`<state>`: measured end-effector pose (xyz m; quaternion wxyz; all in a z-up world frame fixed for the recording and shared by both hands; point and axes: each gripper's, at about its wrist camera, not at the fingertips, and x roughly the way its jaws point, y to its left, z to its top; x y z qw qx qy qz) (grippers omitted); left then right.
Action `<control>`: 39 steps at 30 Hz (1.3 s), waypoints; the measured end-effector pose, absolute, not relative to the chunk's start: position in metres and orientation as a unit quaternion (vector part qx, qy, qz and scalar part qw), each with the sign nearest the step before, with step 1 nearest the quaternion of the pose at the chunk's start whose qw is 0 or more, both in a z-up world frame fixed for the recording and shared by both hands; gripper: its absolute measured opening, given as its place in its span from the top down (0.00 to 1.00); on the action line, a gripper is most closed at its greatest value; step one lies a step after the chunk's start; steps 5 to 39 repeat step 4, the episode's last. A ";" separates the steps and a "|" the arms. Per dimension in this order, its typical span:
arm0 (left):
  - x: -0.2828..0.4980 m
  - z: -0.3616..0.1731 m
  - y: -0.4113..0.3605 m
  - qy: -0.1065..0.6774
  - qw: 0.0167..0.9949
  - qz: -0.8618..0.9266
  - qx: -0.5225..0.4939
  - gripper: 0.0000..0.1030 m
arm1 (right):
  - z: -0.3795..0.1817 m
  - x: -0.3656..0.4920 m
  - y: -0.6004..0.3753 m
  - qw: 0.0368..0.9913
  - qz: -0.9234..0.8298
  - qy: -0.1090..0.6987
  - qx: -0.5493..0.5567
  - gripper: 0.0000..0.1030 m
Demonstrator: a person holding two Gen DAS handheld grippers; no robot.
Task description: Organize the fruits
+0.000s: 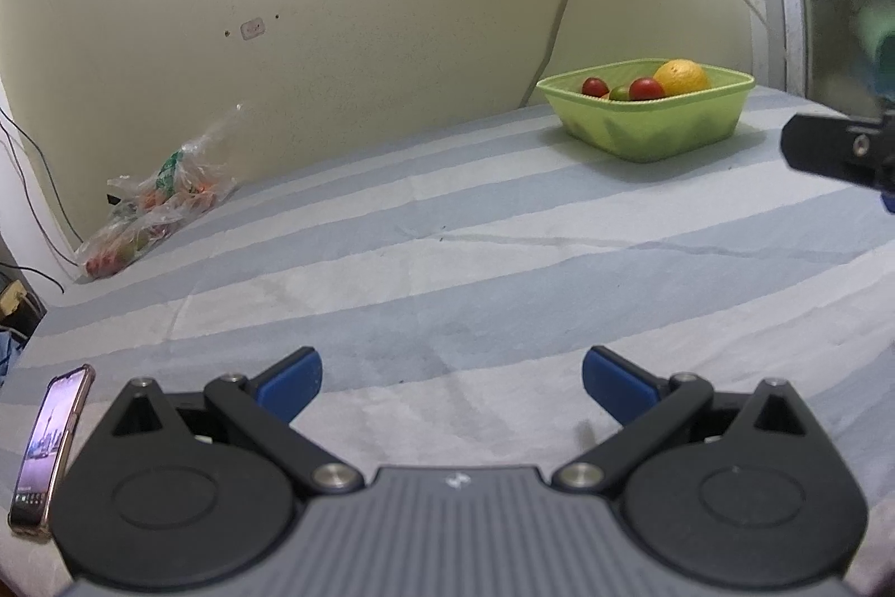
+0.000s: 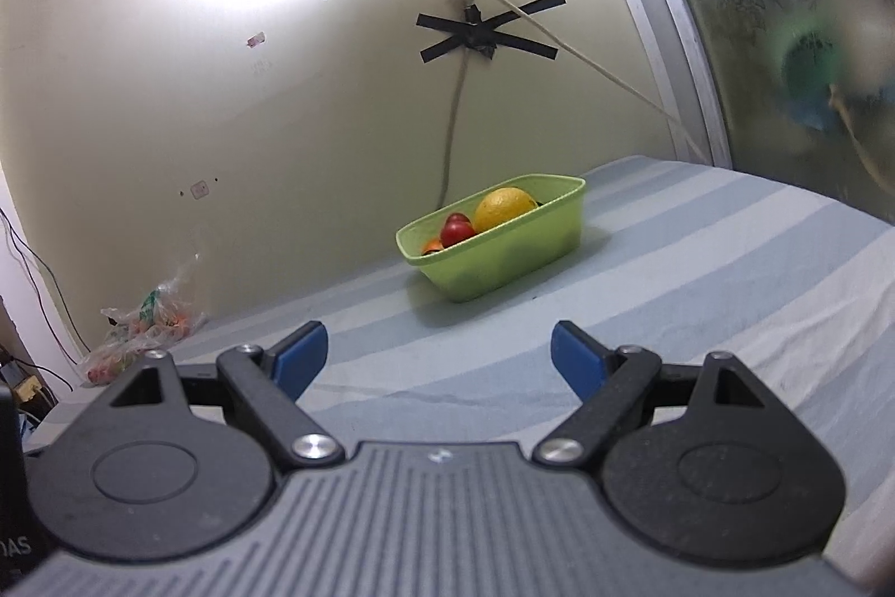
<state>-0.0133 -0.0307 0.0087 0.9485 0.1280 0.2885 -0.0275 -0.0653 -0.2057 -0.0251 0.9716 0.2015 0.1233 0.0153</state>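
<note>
Left-wrist view: left gripper (image 1: 452, 381) has its jaws spread wide with nothing between them, above the striped sheet (image 1: 447, 228). Green basket (image 1: 649, 110) already holds fruit; a bag of fruit (image 1: 151, 211) by the wall probably comes next, best approached low and squarely. Right-wrist view: right gripper (image 2: 439, 353) likewise gapes, grasping nothing. No writing is legible.

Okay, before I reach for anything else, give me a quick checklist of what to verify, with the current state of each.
1. Left gripper open and empty: ok.
2. Right gripper open and empty: ok.
3. Green basket upright on the striped sheet: ok.
4. Orange and red fruits sit inside the basket: ok.
5. Plastic bag by the wall still holds fruit-like pieces: ok, but exact contents cannot tell.
6. Phone lies near the left gripper, clear of its fingers: ok.
</note>
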 end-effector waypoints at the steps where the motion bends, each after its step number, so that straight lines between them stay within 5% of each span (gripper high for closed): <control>1: -0.014 0.009 -0.031 0.286 0.949 -0.027 0.128 0.00 | -0.026 -0.064 -0.206 0.971 0.016 0.126 0.202 0.14; 39: -0.014 0.010 -0.031 0.284 0.950 -0.032 0.127 0.00 | -0.027 -0.063 -0.208 0.969 0.015 0.133 0.206 0.14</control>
